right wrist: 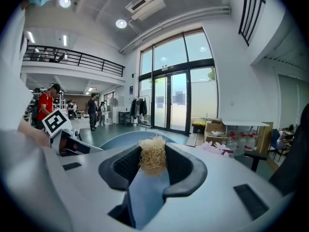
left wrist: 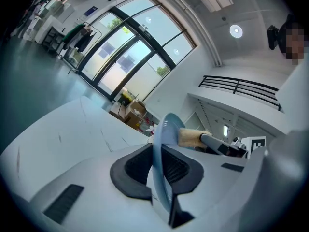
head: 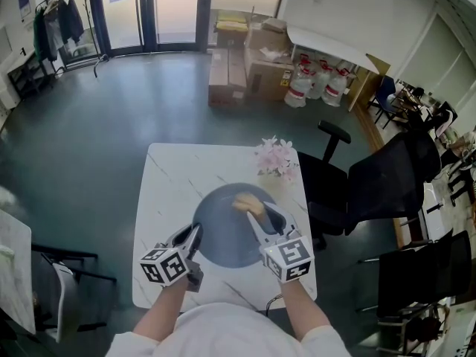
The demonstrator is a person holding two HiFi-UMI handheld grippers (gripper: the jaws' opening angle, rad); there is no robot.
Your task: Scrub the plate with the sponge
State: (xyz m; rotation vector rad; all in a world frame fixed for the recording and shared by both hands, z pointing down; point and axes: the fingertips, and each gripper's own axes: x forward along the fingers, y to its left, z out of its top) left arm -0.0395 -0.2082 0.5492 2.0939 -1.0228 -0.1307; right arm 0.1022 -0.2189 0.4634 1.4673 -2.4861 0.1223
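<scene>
**A:** Where is the plate?

**B:** The blue-grey plate (head: 223, 236) is over the near middle of the white table (head: 171, 177). The closed jaws of the left gripper (head: 195, 235) pinch its near-left rim. I cannot tell whether it rests flat or is raised a little.

**A:** And the sponge?

**B:** The straw-coloured sponge (head: 249, 204) is clamped in the right gripper (head: 258, 218), with its tuft sticking out past the jaw tips. It sits over the plate's far half and seems to be against its face.

**A:** Which step is this, then?

**B:** The scrubbing itself, I judge. The next move calls for sweeping the sponge across the face with some pressure. Meanwhile the left grip must steady the rim so the plate neither slides nor twists.
</scene>
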